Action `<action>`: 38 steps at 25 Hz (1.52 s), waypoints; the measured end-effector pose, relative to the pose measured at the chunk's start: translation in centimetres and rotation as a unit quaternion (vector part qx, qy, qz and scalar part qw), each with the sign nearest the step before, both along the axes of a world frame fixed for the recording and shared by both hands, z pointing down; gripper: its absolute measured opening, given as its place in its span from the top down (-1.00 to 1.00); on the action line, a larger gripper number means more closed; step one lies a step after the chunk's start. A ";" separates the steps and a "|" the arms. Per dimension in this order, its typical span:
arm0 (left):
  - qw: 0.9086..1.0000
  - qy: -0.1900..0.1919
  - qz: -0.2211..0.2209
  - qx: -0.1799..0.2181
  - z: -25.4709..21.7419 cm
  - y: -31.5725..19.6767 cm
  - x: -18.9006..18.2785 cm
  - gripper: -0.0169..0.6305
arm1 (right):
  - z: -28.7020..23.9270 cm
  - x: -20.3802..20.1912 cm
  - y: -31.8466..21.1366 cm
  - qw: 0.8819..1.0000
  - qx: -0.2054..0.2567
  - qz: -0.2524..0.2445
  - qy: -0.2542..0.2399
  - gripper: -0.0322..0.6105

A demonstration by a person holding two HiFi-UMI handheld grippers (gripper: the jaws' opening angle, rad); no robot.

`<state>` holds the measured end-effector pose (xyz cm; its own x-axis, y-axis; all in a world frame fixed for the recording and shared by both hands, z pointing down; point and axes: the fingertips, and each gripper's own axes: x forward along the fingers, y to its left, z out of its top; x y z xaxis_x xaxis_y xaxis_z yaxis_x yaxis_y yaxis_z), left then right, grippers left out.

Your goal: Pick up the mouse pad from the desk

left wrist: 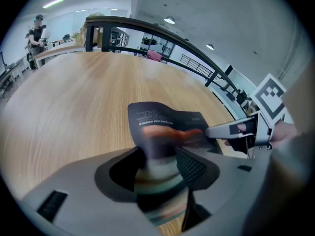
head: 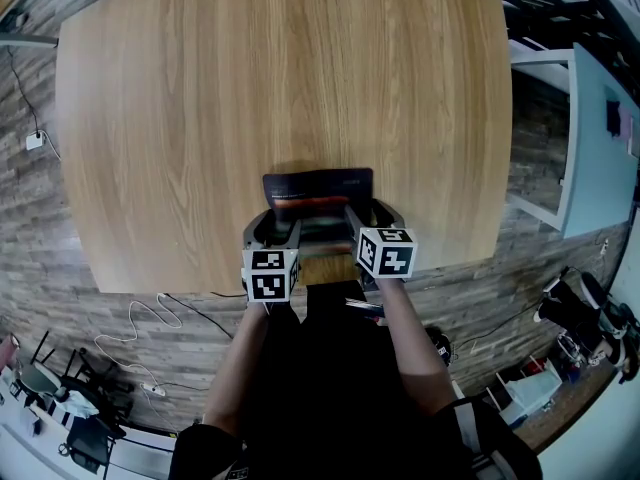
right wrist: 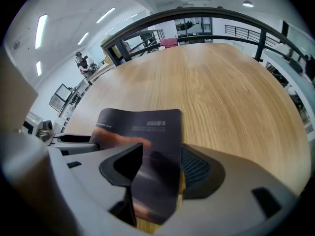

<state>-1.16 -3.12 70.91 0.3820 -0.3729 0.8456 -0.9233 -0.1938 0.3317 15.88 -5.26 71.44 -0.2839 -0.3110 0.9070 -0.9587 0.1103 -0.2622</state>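
Head view: wooden desk (head: 280,88), the dark mouse pad (head: 318,193) at the middle of its near edge. The left gripper (head: 285,230) is on the pad's near left part and the right gripper (head: 368,218) on its near right part, side by side. A thin shadow shows along the pad's far edge; cannot tell if that edge touches the wood.

Left gripper view: the left gripper (left wrist: 160,167) has its jaws clamped on the mouse pad (left wrist: 167,124), which runs up between them, bent and blurred. Its far end, with small white print, hangs over the desk (left wrist: 74,102). The right gripper (left wrist: 236,129) comes in from the right and touches the pad's right side. A person (left wrist: 37,31) stands far off, past the desk's far left corner.

Right gripper view: the right gripper (right wrist: 158,170) has its jaws closed on the mouse pad (right wrist: 147,132), which sits tilted up between them, print at the top. The left gripper (right wrist: 74,141) is at the pad's left side. The desk (right wrist: 221,82) stretches away behind.
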 end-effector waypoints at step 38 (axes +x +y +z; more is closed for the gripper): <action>0.999 0.038 -0.017 0.020 -1.3 0.6 -1.2 0.65 | -2.2 -4.7 -1.3 0.995 0.007 -0.058 -0.078 0.19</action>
<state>-2.32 -2.52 69.65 0.4311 -0.4195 0.7989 -0.9020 -0.1765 0.3940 11.15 -6.51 69.19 -0.4561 -0.2805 0.8446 -0.8869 0.2218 -0.4053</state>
